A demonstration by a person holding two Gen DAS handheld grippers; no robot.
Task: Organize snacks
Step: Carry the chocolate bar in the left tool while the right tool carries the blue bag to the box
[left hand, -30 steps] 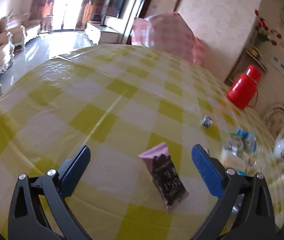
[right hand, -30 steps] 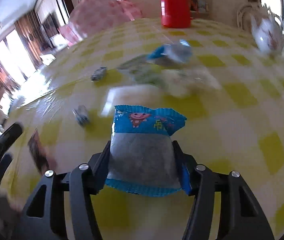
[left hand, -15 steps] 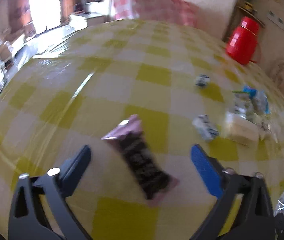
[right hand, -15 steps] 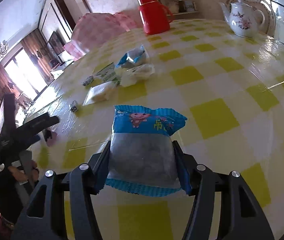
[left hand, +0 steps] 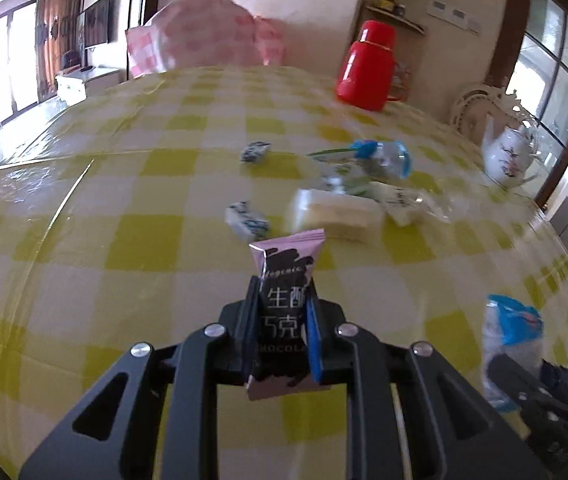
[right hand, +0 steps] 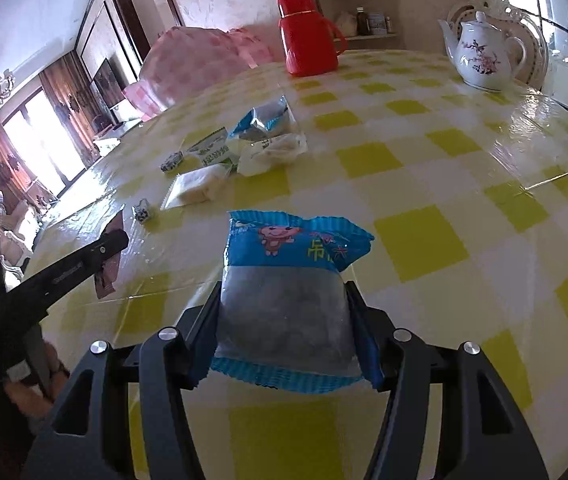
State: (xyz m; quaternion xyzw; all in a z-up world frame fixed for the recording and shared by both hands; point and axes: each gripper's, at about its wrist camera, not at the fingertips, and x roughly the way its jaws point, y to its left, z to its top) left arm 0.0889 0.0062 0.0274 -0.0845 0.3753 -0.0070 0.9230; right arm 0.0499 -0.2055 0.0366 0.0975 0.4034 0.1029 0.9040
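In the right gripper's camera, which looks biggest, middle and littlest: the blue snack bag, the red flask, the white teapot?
1. Blue snack bag, though it is nearest the camera, so that helps.
2. White teapot and red flask look about alike; no ranking.

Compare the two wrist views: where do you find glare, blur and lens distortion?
Left wrist view: motion blur smears the snack pile and teapot; the chocolate bar stays sharp. Right wrist view: sharper, with window glare on the tablecloth and blown-out windows at left. Both views: fisheye bulges the table into a dome.
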